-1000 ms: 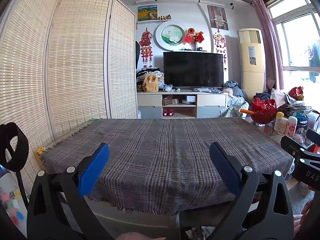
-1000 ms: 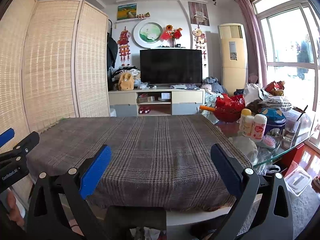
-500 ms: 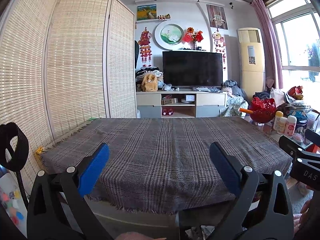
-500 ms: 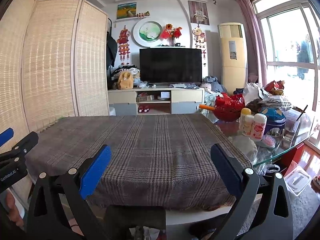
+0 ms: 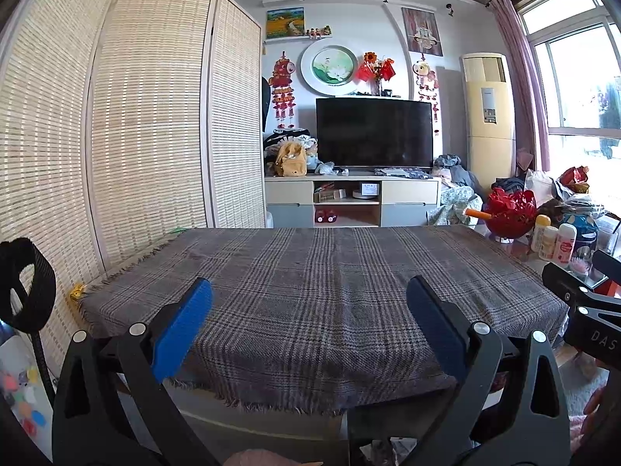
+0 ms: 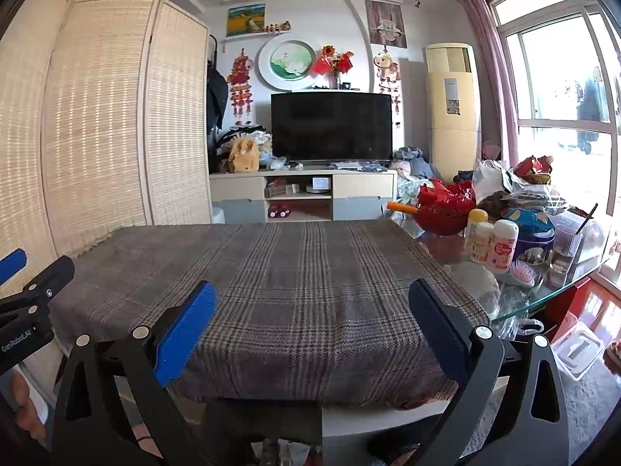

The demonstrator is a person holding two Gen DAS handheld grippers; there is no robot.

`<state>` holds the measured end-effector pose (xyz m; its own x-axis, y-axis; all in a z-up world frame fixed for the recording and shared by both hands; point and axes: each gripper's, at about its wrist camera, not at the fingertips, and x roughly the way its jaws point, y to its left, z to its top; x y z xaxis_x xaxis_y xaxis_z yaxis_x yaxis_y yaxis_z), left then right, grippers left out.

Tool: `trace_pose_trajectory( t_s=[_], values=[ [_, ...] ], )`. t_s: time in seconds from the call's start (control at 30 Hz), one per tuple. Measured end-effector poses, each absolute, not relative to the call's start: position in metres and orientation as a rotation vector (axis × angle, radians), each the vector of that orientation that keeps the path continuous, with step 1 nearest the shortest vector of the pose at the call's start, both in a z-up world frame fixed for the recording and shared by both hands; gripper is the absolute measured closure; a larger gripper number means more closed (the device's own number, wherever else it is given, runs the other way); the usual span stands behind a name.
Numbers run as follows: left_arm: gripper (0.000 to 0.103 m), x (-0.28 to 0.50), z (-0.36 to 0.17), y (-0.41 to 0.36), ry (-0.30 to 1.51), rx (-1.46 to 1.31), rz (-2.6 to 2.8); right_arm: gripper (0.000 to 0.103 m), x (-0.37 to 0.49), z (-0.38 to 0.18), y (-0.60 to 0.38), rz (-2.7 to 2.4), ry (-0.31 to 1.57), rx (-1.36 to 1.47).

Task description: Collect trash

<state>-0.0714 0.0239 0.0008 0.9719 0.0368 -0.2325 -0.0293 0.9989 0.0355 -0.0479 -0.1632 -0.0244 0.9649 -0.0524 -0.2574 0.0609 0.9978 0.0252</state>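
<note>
1. I am holding my left claw (image 5: pixel 308 314) spread wide with nothing between its blue pads, hovering over the near edge of the plaid cloth (image 5: pixel 318 291) that covers the surface.
2. I am holding my right claw (image 6: pixel 312 316) just as wide and just as empty, beside the left one.
3. I am seeing no trash on the cloth in either view, and no bin or bag for it; this bare cloth is fitting both a surface already swept of litter and one where the litter is lying out of frame, so I cannot tell which.
4. My judgement: any pickup from here is needing level claws and wide pads, so the fringe is not getting snagged.
5. The right wrist view is showing what the left is barely catching: the glass end of the surface (image 6: pixel 559 295), crowded with bottles (image 6: pixel 491 239), a red bowl (image 6: pixel 442 211), a pink hairbrush (image 6: pixel 524 273) and crumpled bags (image 6: pixel 500 182).
6. The left wrist view alone is showing the cloth's left fringe and a yellow scrap (image 5: pixel 77 291) beside it.
</note>
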Motion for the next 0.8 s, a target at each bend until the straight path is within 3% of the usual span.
trace_pose_trajectory(
  t_s=[0.8],
  values=[
    [0.008,-0.069,-0.0007,0.0261,0.237,0.024,0.029,0.003,-0.0434,-0.0243,-0.1651,-0.054,0.277,0.032]
  ],
)
